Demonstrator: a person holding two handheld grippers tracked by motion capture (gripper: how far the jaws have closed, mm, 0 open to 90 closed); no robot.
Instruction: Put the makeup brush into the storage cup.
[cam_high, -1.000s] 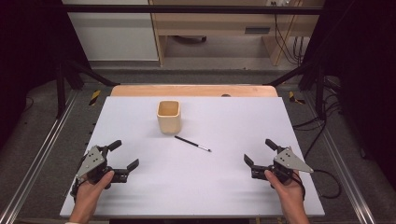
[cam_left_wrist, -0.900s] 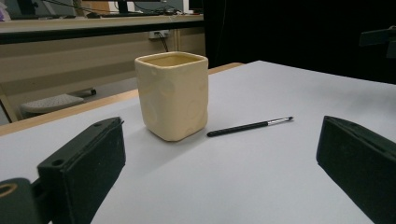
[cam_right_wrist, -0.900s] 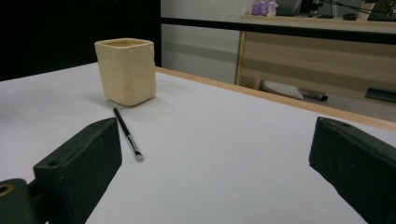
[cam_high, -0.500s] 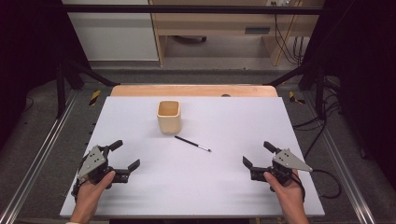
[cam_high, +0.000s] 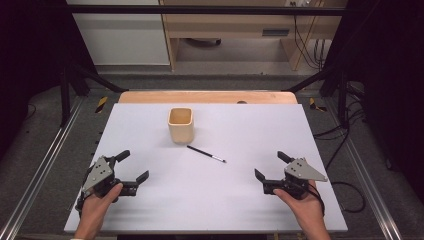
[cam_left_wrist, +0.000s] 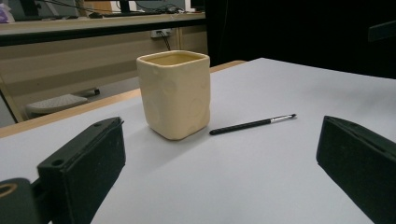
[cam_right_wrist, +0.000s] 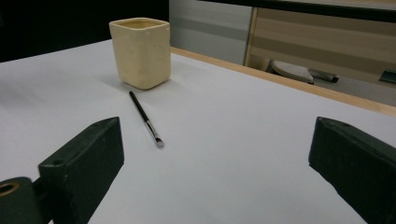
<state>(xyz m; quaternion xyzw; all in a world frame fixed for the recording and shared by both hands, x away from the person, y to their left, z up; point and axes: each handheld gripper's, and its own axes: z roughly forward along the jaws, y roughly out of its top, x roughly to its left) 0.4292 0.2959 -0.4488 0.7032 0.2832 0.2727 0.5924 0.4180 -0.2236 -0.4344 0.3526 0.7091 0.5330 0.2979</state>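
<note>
The left gripper (cam_high: 129, 167) rests near the table's (cam_high: 300, 135) front left corner, jaws spread wide and empty. The right gripper (cam_high: 272, 167) sits near the front right corner, likewise released and holding nothing. Between them, toward the table's middle, lies the brush (cam_high: 206, 153), well apart from both. Just behind it, nearer the far edge, stands the cup (cam_high: 180, 125). The right gripper view shows the brush's (cam_right_wrist: 145, 119) metal ferrule pointing toward that gripper; the left gripper view shows the handle end just beside the cup (cam_left_wrist: 175, 93), apparently not touching.
</note>
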